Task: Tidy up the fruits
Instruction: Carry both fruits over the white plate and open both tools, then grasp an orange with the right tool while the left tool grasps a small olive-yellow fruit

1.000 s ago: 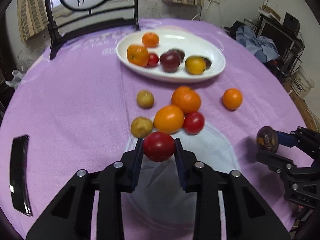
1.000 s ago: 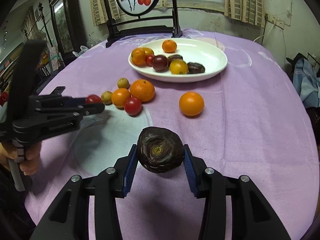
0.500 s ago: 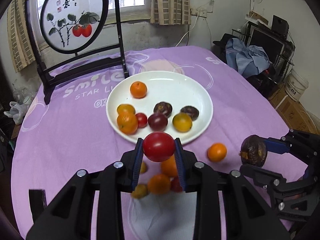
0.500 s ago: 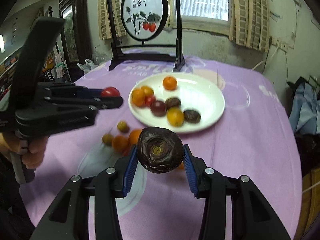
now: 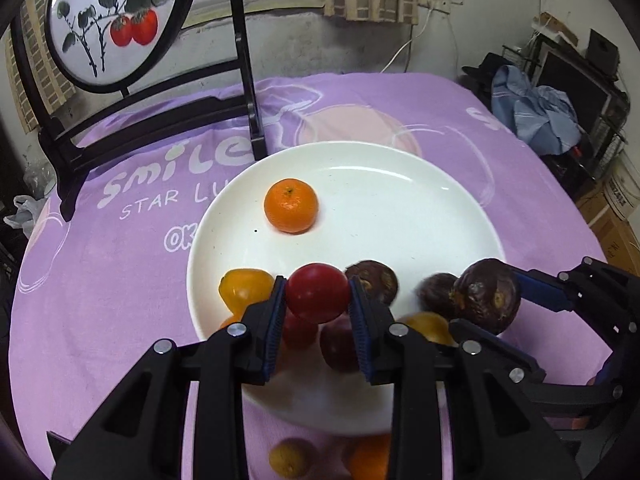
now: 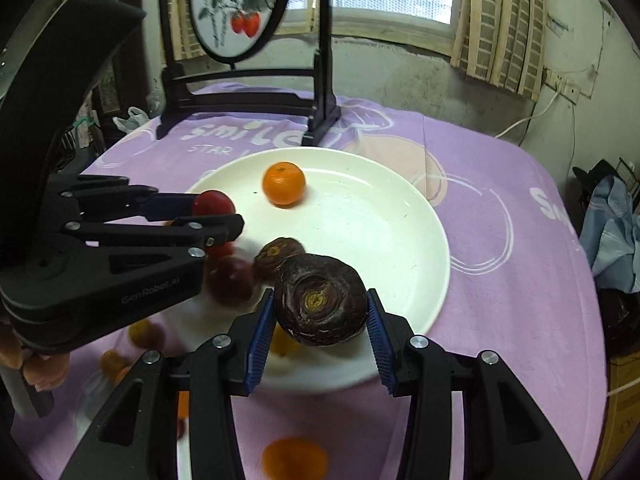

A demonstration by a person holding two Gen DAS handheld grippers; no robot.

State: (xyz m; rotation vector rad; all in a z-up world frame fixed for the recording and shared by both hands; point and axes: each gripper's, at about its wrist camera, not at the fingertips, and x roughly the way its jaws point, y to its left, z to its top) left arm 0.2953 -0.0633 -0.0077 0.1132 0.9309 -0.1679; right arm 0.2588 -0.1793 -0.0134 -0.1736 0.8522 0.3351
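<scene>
Both grippers (fruit held) have advanced over the plate (image 5: 400, 208).

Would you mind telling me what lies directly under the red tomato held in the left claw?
Under the red tomato in the left claw sits the white plate, with two reddish fruits partly showing. The claw fingers hide the rest of them.

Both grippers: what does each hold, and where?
Left gripper clamps a red tomato by its sides; right gripper clamps a dark wrinkled fruit by its sides.
</scene>
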